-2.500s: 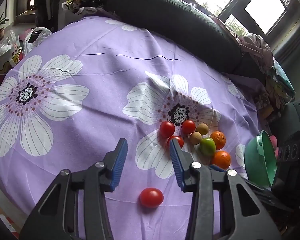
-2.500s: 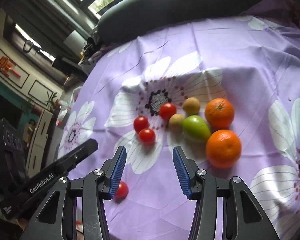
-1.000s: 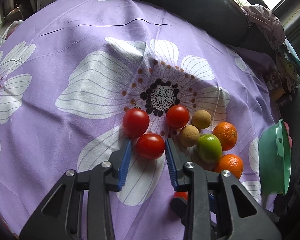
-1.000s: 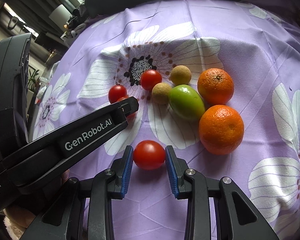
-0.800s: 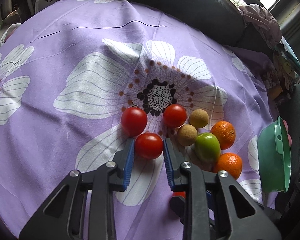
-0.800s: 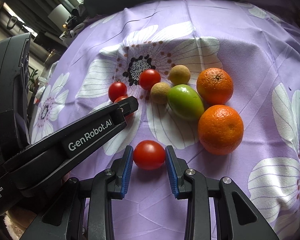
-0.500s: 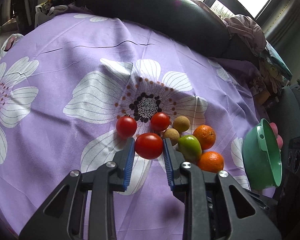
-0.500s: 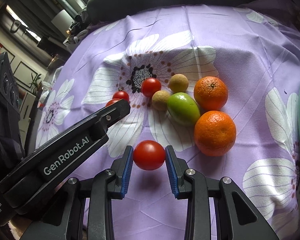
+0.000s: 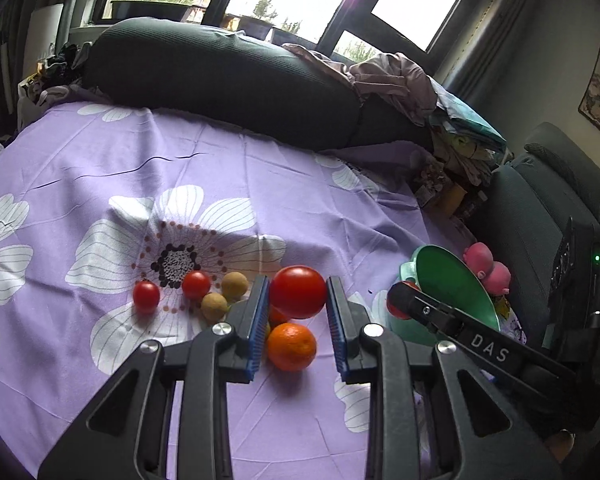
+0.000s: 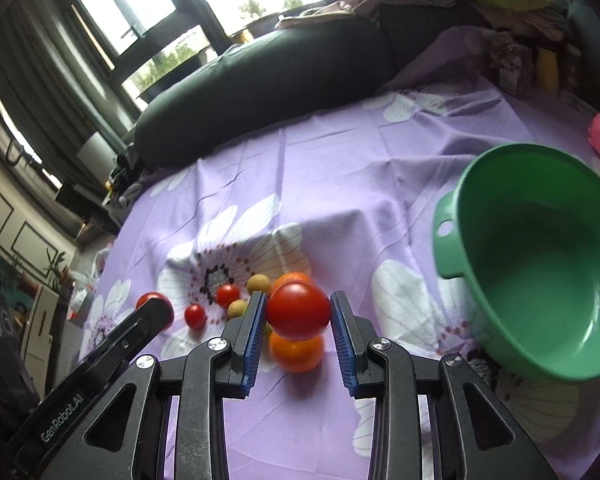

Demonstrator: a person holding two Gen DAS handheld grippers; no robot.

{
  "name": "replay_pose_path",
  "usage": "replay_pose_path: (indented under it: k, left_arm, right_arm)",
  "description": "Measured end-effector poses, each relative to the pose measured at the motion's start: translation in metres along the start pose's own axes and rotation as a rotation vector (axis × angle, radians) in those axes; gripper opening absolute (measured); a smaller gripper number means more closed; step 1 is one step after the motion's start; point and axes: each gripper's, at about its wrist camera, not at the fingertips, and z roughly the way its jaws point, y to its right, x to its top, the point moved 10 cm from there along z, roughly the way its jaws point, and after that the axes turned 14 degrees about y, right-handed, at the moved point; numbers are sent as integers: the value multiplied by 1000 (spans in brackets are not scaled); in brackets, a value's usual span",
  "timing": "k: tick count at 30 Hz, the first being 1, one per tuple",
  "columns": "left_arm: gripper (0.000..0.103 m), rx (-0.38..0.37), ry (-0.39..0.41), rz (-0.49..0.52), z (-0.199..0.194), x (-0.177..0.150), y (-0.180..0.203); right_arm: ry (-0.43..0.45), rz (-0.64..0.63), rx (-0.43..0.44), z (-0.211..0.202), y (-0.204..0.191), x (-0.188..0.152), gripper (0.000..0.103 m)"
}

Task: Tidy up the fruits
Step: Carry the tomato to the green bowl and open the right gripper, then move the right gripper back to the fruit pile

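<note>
My left gripper (image 9: 298, 304) is shut on a red tomato (image 9: 298, 292) and holds it above the purple flowered cloth (image 9: 260, 168). My right gripper (image 10: 299, 318) is shut on another red tomato (image 10: 299, 310), also lifted. A green bowl (image 10: 540, 264) stands empty at the right; it also shows in the left wrist view (image 9: 452, 280). On the cloth lie two small tomatoes (image 9: 146, 295) (image 9: 196, 285), two tan round fruits (image 9: 214, 306) and an orange (image 9: 291, 346). In the right wrist view an orange (image 10: 297, 351) lies under the held tomato.
A dark long cushion (image 9: 220, 76) lies along the far edge of the cloth. Piled clothes (image 9: 396, 76) and a pink toy (image 9: 486, 266) sit at the right, past the bowl. A dark armchair (image 9: 540, 208) stands at the far right.
Both grippers have lifted their tomatoes off the cloth and swung right toward the green bowl. The bowl's inside has come into the right wrist view.
</note>
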Motion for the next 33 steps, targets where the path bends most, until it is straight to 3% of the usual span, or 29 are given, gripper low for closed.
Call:
replay_pose_path:
  k: [7,11,16,22,26,27,31,33]
  left_arm:
    - [28,-198,-58,90,29,-8,95]
    - [28,-301,-105,117,48,-20,142]
    - [28,-363,-160,158,69,-39,175]
    - [28,-371,-230,158,91,-64,179]
    - [30,-386,-262,100,95,-70,175]
    - [32,-382,-267,89,95,-69,173]
    - [61,-349,-243,44,85,-54,154]
    - [66,-327,-227,22,77,-42,138]
  right_arm:
    - [207,154,-192,-42,91,46,34]
    - [255,229,-322,-59,139,52,34]
    - [265,278,-378,-63,170,52,34]
    - [240,296,-405,-62,182,46,35]
    - [233,296,-402,-58,184,45,35]
    - [233,294,-400,-57,184,44,35]
    - [249,267,-395,-59,179,47,36]
    - [276,244,-386,-61,173,52,44]
